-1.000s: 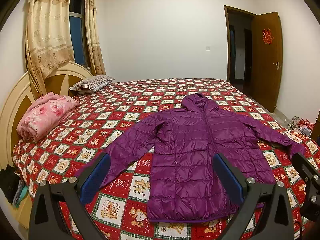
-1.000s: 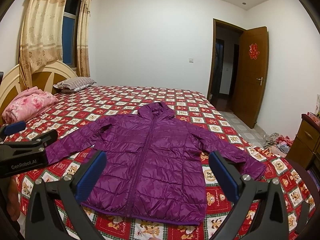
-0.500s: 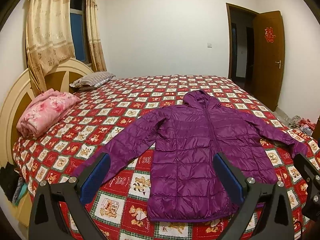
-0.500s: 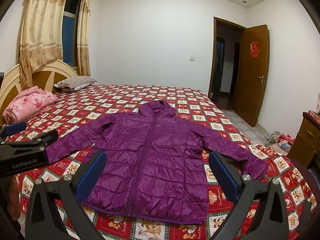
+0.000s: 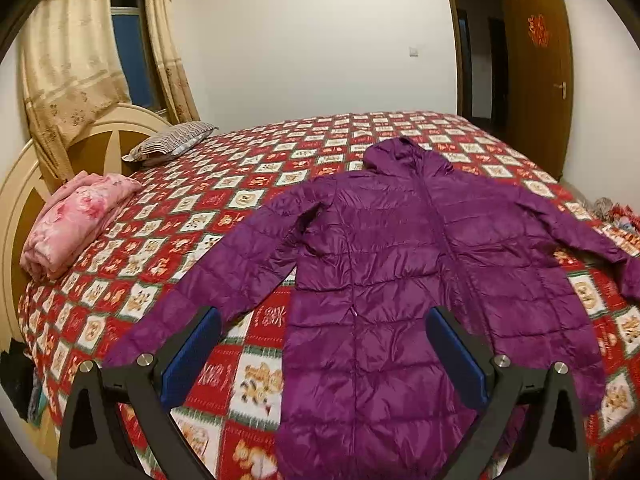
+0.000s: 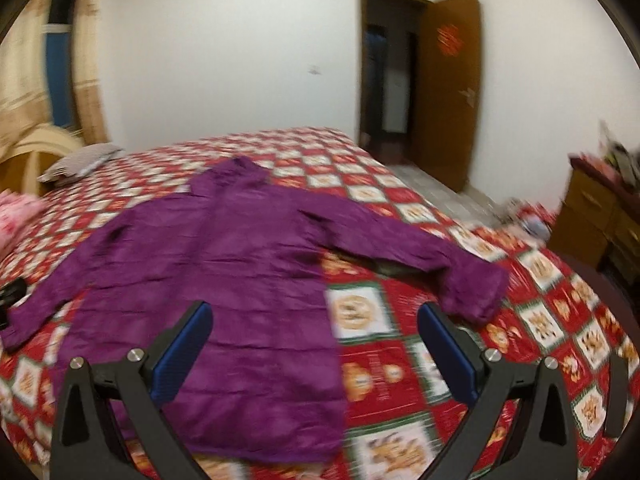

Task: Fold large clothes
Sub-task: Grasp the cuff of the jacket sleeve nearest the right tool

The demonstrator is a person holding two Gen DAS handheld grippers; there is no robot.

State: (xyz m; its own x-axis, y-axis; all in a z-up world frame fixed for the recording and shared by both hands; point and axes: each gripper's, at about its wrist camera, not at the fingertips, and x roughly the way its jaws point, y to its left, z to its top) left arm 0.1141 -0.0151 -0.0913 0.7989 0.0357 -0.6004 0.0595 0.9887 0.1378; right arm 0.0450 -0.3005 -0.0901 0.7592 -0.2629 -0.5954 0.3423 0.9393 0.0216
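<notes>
- bedroom walls are sitting white and bare behind a wide bed (image 5: 248, 200), its red checked cover with bear squares lying under everything; that busy cover is likely making edges of the garment harder to pick out.
- purple quilted jacket (image 5: 400, 272) is lying front-up and spread flat across the near half of the bed, hood pointing toward the far wall, both sleeves angled outward; its slick padded shell is probably going to slide out of a shallow pinch or spring back open after a fold.
- right sleeve cuff (image 6: 472, 292) is lying near the bed's edge, so a careless pull could be dragging it over the side.
- pink folded blanket (image 5: 76, 224) and striped pillow (image 5: 172, 144) are resting well apart from the jacket, posing little risk.
- left tongs (image 5: 320, 356) are hovering spread wide and holding nothing, above the lower body and left sleeve.
- right tongs (image 6: 314, 348) are also spread wide and holding nothing; this view is blurring, so aiming at a cuff now risks a miss or grabbing the cover too.
</notes>
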